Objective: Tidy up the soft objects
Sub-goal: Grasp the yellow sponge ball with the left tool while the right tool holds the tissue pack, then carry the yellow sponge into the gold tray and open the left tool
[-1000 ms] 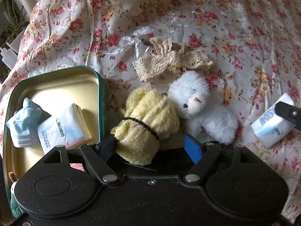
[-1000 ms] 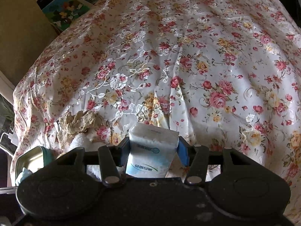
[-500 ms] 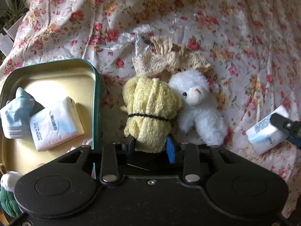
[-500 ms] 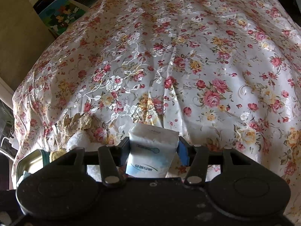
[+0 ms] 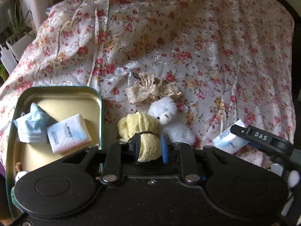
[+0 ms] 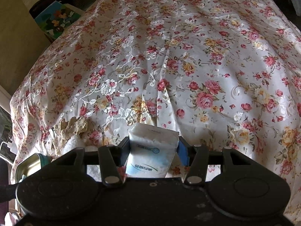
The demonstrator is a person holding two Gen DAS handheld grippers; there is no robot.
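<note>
Soft objects lie spread over a floral bedspread (image 5: 216,43), some already in an open metal tin (image 5: 56,92) to the left of the left gripper (image 5: 149,146). Inside the tin, a folded blue face mask (image 5: 31,126) lies beside a white tissue pack (image 5: 68,133), touching it; a small toy at the tin's near corner is too hidden to identify. The left gripper's jaws are clamped on the lower half of a yellow towel bundle (image 5: 141,126) tied with a black band. Just right of the bundle, touching it, sits a white plush bear (image 5: 169,118), with a beige lace bow (image 5: 150,88) just beyond the bear. Farther right, the right gripper (image 6: 153,147) holds a second tissue pack (image 6: 150,150) squeezed between its pads, apparently a little above the bedspread.
</note>
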